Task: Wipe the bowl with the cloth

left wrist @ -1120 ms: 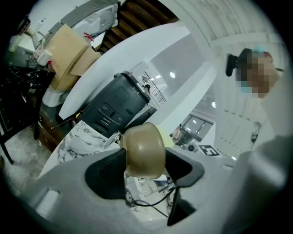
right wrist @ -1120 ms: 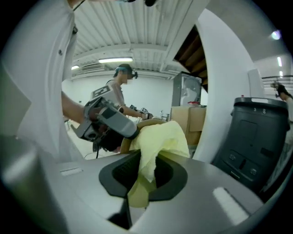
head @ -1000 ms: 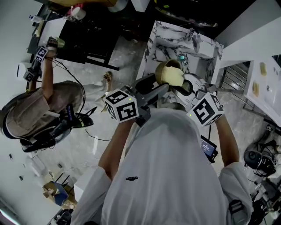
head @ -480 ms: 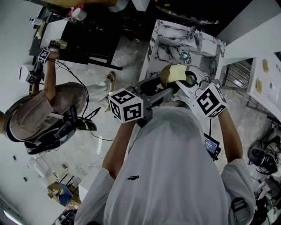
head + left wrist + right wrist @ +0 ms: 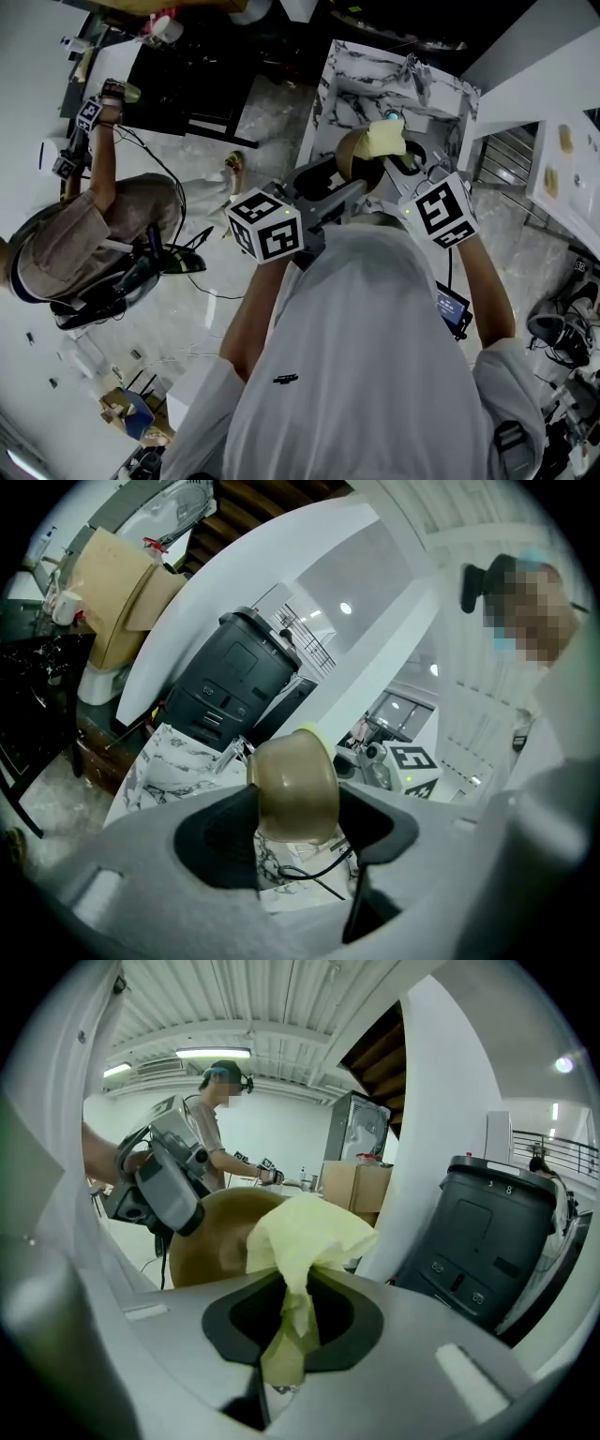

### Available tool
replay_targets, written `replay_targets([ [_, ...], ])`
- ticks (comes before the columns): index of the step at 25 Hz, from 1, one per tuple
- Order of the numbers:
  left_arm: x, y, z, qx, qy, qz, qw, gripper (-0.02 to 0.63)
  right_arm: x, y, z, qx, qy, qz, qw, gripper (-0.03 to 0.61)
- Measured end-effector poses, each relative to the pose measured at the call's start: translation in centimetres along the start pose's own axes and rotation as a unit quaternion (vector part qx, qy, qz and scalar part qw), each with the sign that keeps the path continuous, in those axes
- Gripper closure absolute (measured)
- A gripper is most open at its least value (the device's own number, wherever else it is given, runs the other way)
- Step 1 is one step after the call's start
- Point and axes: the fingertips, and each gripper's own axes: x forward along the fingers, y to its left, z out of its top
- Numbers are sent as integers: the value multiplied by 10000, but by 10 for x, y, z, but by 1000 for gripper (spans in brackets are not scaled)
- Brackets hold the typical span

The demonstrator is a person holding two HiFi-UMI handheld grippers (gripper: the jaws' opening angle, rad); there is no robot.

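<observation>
Right claw [image 5: 292, 1309] is shut tight on the cloth [image 5: 307, 1227]. The yellow wad bunches out past the jaws and presses against the bowl [image 5: 208, 1239]. Left claw [image 5: 298, 819] is clamped on the bowl's wall, one jaw on either side. The bowl is in the air, tipped on its side, mouth apparently toward the right claw. Both are over the marble surface [image 5: 356, 86], not resting on it.

Change over the last second: in the head view the cloth has slid from the bowl's near side out to its far rim. The right claw has gone with it, away from the body; the left claw has barely shifted. This reads as one wipe stroke just run across the inside — wiping is under way, and more passes are likely needed.
</observation>
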Motion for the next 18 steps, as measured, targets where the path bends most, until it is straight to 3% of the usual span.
replay_targets([
  [4,-3,-3,9,-68,-103,-46,9999,344,-5,-2,-1,-130,109,-107,9998,537],
  [9,-6,-6,21,-156,-227,-165,9995,345,-10,2,0,-644,296,-250,9972,537],
  [18,7,-7,34,-375,-337,-398,9979,345,-23,23,-3,-1361,549,-180,9890,537],
])
